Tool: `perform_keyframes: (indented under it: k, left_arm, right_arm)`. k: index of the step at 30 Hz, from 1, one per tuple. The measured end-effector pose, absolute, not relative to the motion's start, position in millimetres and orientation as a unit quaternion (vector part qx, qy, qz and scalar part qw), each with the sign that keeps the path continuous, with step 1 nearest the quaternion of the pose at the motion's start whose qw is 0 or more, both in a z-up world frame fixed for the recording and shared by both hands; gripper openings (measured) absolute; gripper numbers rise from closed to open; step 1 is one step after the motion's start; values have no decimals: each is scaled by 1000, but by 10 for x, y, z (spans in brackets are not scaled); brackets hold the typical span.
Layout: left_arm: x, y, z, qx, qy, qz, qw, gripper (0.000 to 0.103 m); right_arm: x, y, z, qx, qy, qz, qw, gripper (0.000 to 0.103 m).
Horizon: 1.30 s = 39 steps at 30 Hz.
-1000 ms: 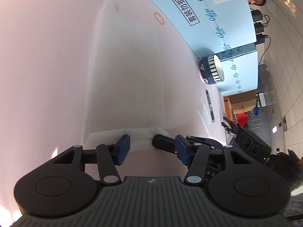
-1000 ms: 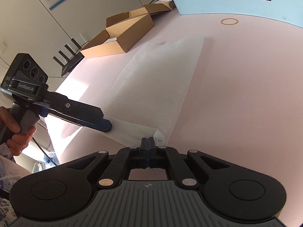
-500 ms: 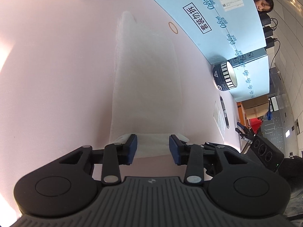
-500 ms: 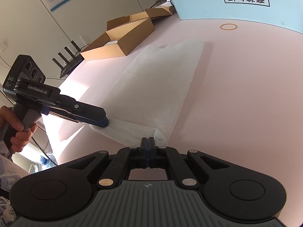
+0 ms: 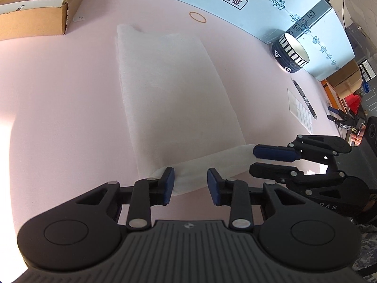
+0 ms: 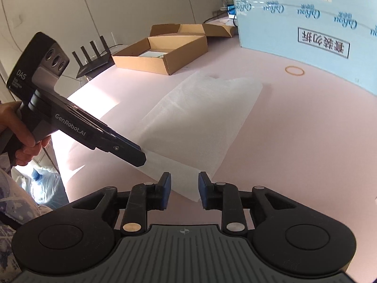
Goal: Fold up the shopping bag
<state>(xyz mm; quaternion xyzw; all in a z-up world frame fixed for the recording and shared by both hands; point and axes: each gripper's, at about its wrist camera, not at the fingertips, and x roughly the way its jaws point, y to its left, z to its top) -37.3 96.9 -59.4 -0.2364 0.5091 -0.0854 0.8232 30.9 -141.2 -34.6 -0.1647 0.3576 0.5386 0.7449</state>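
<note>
The left tongs (image 5: 190, 184) stood apart over the near left corner of the white shopping bag (image 5: 172, 99), the bag's folded near edge lying between the blue pads without being pinched. The right tongs (image 6: 182, 189) were opening, their pads either side of the bag's near right corner and not pressing it. In the right wrist view a hand (image 6: 21, 139) held the left tool's grip. The bag lay flat and lengthwise on the pink desk (image 5: 59, 108), its far end toward a big light-blue carton (image 6: 318, 23). A rubber band (image 5: 197, 17) lay just beyond that end. An open cardboard box (image 6: 165, 52) sat to the left, a striped bowl (image 5: 291, 53) and a pen (image 5: 305, 99) to the right.
</note>
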Motion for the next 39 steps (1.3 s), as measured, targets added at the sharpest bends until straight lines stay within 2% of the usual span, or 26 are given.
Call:
perform_keyframes:
  k: [5,12,19,21,22,23,28,32,39]
  left_arm:
    - [-350,1048,-615,-247,515,-97,815,29]
    - [-313,1060,-598,-237,526,-105,810,29]
    - [-287,1071,-594,-237,529,-108,807,29]
    - [-279,1085,-596,-241,530,-108,806,29]
    - [-278,1095,-599,-244,529,-109,805,29]
    - [-275,1104,-603,-246,529,-109,805,29]
    - [-262,1121,-607,-248,528,-115,804,29]
    - [-285,1107,-579,-240,520,-125,810,34]
    - [-477,917,-287,-101,466,-146,867,34]
  right_arm:
    - [96,-1378,-295,-301,265,566,720,24]
    - [-285,-1219,-606,-524,100,610,586,23]
    - [-259,-1146,-763,-577,37,614,537,23]
    - [-246,-1137,-788,-583,29,620,525,18]
    - [-246,-1131,-791,-584,29,622,521,10]
    - [-249,-1121,-802,-587,31,627,511,8]
    - [-181,-1061,-786,-566,55,637,520,7]
    - [7,-919,-658,-510,144,648,548,6]
    - [344,-707,-525,-425,274,663,551,5]
